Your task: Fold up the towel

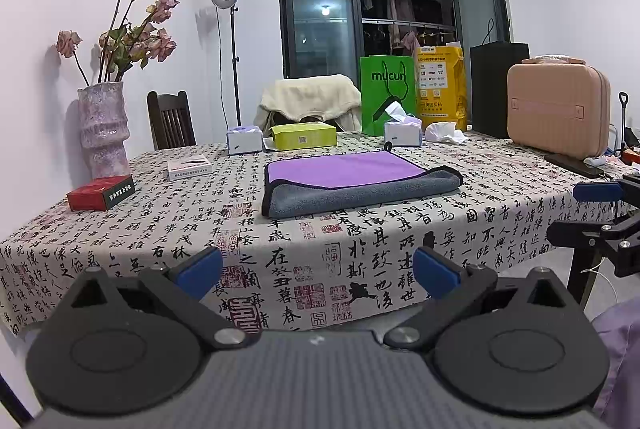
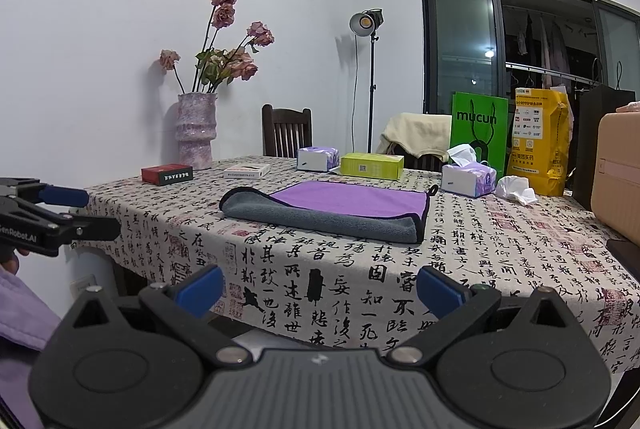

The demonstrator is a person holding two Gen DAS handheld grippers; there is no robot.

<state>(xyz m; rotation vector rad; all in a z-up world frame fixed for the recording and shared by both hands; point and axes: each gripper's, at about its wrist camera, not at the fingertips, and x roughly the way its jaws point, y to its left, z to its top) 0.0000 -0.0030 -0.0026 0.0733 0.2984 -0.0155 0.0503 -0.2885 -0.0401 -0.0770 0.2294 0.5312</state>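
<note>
A purple and grey towel lies on the table, its near grey edge folded over the purple side; it also shows in the right wrist view. My left gripper is open and empty, held off the table's near edge, well short of the towel. My right gripper is open and empty, also in front of the table's near edge. Each gripper shows at the edge of the other's view: the right one, the left one.
The table has a calligraphy-print cloth. On it: a vase of dried roses, a red box, a white box, tissue packs, a yellow-green box, shopping bags and a pink case. Chairs stand behind.
</note>
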